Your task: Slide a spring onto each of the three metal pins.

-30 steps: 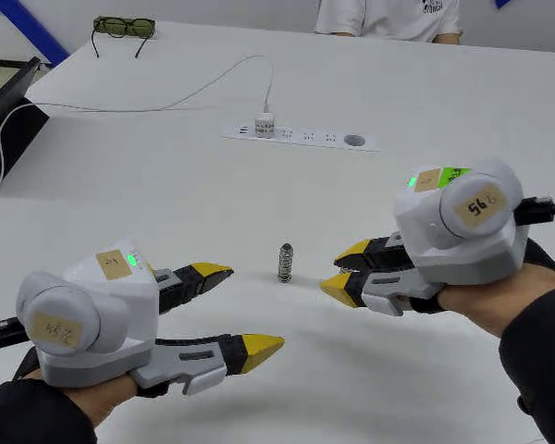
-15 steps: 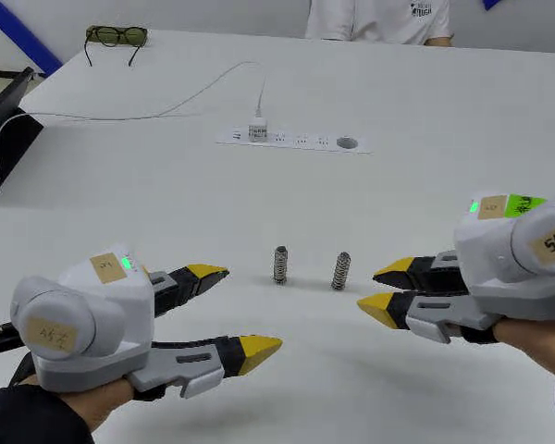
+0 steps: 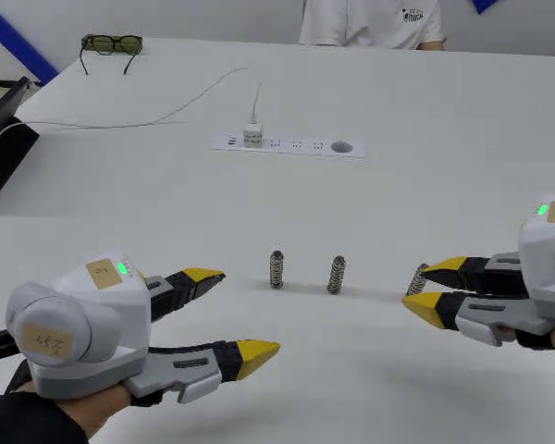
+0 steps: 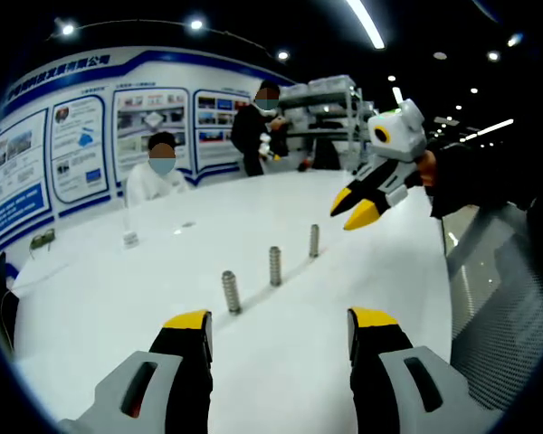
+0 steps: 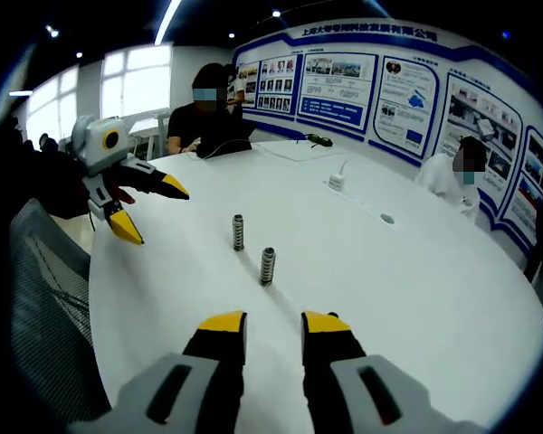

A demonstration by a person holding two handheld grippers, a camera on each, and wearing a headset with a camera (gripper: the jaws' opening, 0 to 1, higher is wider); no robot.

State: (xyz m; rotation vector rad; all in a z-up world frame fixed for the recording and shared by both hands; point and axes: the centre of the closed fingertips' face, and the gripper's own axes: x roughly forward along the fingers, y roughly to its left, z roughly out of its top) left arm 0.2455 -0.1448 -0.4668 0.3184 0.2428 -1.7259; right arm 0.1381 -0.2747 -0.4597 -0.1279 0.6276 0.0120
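Three small grey coiled metal springs stand upright in a row near the middle of the table: the left spring (image 3: pixel 277 269), the middle spring (image 3: pixel 337 275) and the right spring (image 3: pixel 416 279), each apart from the next. All three look already seated, though the pins are hidden by the coils. Such springs are likely very light, firm across the coil but yielding lengthwise. They are apt to flick away if squeezed hard, so a gentle pinch across the coil at mid-length should suit best.

The right gripper (image 5: pixel 273 323) has its jaws at a narrow gap with nothing between them, the tips just beside the right spring. The left gripper (image 3: pixel 250 311) sits nearer and to the left, jaws wide and empty.

The smooth white table (image 3: pixel 425 129) probably gives little friction. Farther off lies a white power strip (image 3: pixel 301 145) with a white plug (image 3: pixel 252 135) and cable, and dark-green glasses (image 3: pixel 111 43) lie at the far left. A person in a white shirt (image 3: pixel 370 18) sits at the far edge. Blue-and-white wall posters (image 5: pixel 416 95) line the room.
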